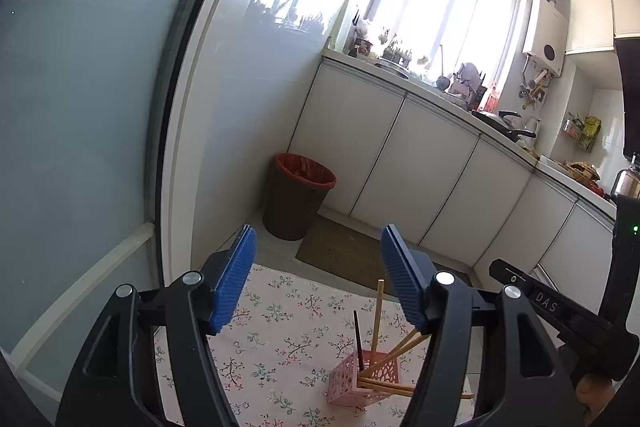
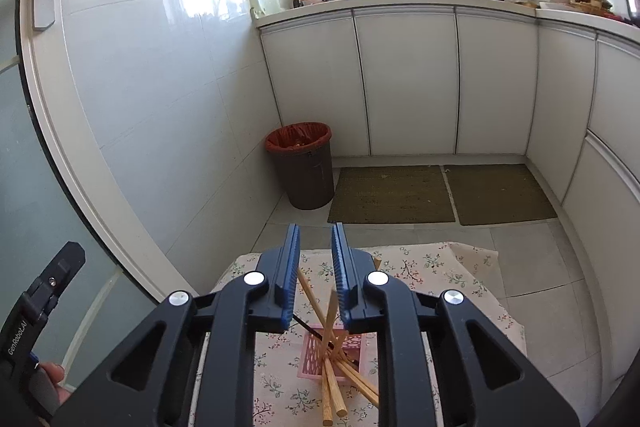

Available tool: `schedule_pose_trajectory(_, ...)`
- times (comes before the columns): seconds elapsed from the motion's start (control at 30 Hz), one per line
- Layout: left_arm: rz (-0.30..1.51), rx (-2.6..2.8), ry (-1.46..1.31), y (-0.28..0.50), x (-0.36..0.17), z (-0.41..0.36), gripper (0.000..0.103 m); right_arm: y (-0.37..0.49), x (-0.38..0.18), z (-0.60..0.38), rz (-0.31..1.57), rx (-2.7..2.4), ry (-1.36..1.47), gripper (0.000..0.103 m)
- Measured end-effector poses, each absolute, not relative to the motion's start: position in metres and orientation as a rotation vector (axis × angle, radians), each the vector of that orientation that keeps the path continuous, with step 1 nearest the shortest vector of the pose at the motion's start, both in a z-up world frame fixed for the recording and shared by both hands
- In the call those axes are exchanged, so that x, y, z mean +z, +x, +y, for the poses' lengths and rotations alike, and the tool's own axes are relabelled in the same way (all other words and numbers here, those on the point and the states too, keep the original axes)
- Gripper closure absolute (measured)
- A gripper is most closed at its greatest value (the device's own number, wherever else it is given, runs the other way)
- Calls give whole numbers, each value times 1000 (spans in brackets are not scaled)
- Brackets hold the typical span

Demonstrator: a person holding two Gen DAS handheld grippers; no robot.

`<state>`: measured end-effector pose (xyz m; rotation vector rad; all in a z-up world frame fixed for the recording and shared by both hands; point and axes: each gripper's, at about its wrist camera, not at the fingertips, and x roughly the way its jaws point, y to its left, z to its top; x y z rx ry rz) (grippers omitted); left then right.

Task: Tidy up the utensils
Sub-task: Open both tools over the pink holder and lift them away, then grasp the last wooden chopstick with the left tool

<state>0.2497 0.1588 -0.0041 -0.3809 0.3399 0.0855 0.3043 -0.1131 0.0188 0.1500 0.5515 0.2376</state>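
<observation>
Room: a narrow kitchen with white tiled walls, a bright window at the far end, and a run of white cabinets [image 2: 404,83] under a cluttered counter.
Surface: a low table under a floral cloth [image 2: 436,267], cream with small pink and green sprigs, standing right in front of me.
Holder: one pink openwork basket [image 1: 352,383], square, with punched cut-outs in its sides, sitting upright on the cloth near its front edge; the same basket [image 2: 316,359] shows from the right wrist view.
Chopsticks: several pale wooden chopsticks [image 2: 334,387] plus one dark chopstick [image 1: 357,341], all in the basket; I cannot count the wooden ones exactly because they cross. They splay in different directions, one wooden stick standing nearly upright, others leaning low over the rim toward the basket's right.
Left gripper [image 1: 318,255]: held above and behind the basket, its two blue ribbed pads spread wide apart with nothing between them.
Right gripper [image 2: 316,259]: poised directly over the basket, pads parallel with a narrow gap between them; the sticks appear below the pads, not clamped.
Hands: a thumb shows at the edge of each view, on the other gripper's handle.
Beyond the basket: one brown bin [image 2: 306,167] with a red liner in the corner by the cabinets, and two olive mats [image 2: 394,195] on the floor beside it.
</observation>
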Motion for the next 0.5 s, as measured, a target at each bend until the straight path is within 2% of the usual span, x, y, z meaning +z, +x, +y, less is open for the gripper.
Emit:
schedule_pose_trajectory(0.13,348,65,-377,244,0,155,40,288,35,-125,519,206,147,84)
schedule_pose_trajectory(0.17,349,60,-374,243,1,153,40,285,38,-128,513,194,140,81)
schedule_pose_trajectory(0.23,345,52,-361,239,6,147,33,275,43,-133,498,169,119,77)
schedule_pose_trajectory(0.37,347,35,-326,231,12,132,30,254,46,-143,478,127,97,62)
schedule_pose_trajectory(0.43,349,29,-305,226,15,124,26,245,46,-148,472,114,95,55)
schedule_pose_trajectory(0.5,354,25,-283,224,18,116,21,236,46,-153,461,85,94,41)
